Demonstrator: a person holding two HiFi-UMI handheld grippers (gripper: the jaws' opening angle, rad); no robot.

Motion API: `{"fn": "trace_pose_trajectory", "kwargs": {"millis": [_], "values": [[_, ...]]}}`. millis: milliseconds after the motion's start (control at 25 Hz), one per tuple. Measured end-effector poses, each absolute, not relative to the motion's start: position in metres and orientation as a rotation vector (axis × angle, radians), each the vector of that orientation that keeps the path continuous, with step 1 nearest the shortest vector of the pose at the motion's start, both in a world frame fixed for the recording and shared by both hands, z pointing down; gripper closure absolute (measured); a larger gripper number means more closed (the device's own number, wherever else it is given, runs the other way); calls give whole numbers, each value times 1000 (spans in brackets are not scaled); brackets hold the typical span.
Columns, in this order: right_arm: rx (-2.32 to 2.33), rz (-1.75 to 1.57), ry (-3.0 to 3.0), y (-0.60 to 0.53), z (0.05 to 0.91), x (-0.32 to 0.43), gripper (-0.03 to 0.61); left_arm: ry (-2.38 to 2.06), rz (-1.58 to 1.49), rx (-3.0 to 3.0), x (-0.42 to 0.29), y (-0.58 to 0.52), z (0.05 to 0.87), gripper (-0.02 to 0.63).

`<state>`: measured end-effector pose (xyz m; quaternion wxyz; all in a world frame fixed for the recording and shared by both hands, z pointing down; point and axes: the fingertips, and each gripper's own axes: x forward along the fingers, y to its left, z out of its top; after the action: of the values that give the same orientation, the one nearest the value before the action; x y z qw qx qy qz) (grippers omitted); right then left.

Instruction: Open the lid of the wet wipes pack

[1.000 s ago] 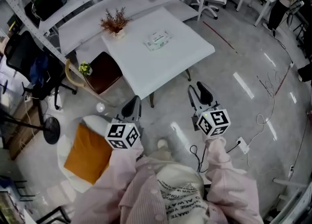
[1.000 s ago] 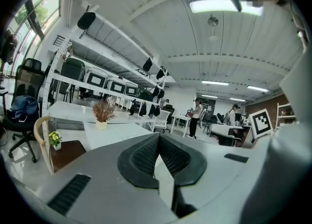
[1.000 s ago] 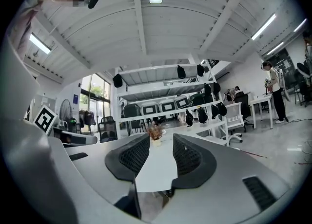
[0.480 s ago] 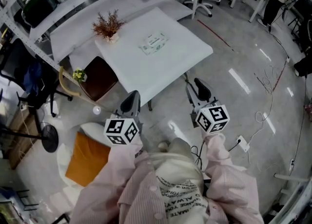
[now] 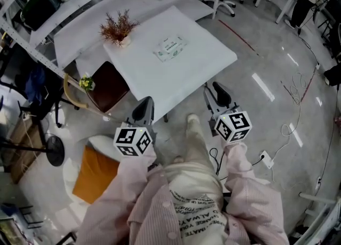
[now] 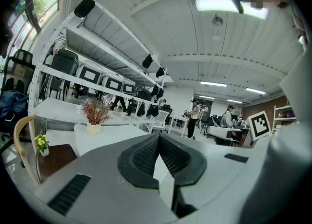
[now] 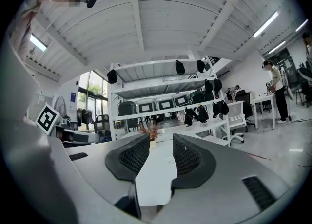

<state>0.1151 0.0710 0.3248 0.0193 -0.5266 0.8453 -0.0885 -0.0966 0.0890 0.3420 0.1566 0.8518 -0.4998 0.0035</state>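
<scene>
Claws differ: the left claw (image 5: 143,112) is clenched on nothing, its pads meeting at the tips, while the right claw (image 5: 216,96) is released, its jaws apart with only the far surface showing between them.

Against a second ago, a pale trouser leg and shoe (image 5: 192,125) has swung forward between the two claws, and the white square surface (image 5: 205,63) lies a little closer to them. I take this as the person stepping toward it. The task itself is not yet under way.

The flat green-and-white wet wipes pack (image 5: 170,47) lies on the surface at 12 o'clock from the claws and well apart from both. It is too small here to tell how its lid sits. A russet dried plant in a pale pot (image 5: 118,27) stands at the pack's 10 o'clock.

Only the head view shows the pack plainly. The left gripper view adds a brown-seated chair (image 6: 51,155) at 9 o'clock, beside the surface, and people standing far off. The right gripper view looks along the surface to the plant at its far end — I cannot pick out the pack there with certainty.
</scene>
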Motion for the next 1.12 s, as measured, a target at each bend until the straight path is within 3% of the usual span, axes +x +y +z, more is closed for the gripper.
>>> {"fn": "trace_pose_trajectory", "kwargs": {"millis": [1120], "values": [[-1295,-433,3013,-209,395,99,459,-1581,76,2111,-69,-141,406,617]]}}
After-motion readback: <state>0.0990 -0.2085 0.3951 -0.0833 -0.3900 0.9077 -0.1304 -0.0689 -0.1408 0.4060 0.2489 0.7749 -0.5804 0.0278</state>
